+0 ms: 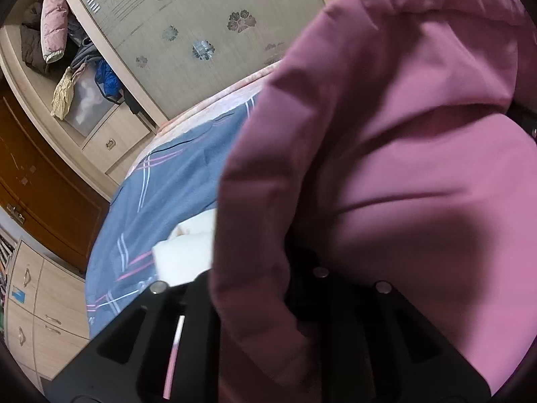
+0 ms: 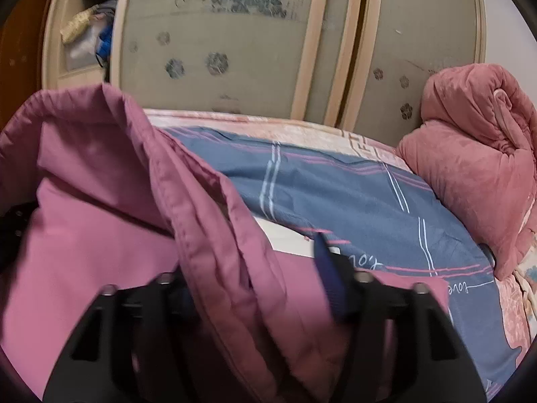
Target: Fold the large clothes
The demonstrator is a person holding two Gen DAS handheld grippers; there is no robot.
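Observation:
A large pink-mauve garment (image 1: 402,134) fills the right of the left wrist view and the left and middle of the right wrist view (image 2: 100,201). It is lifted above the bed. My left gripper (image 1: 268,285) is shut on a fold of it; the cloth drapes over the fingers and hides the tips. My right gripper (image 2: 265,285) is shut on a thick seamed edge of the garment (image 2: 218,235). Its right finger (image 2: 330,275) has a blue pad that shows beside the cloth.
The bed has a blue-grey sheet with pink and white lines (image 2: 335,184). A white folded item (image 1: 188,252) lies on it. A rolled pink blanket (image 2: 470,154) sits at the right. A wardrobe with patterned sliding doors (image 2: 218,33) stands behind, with clothes on an open shelf (image 1: 67,50).

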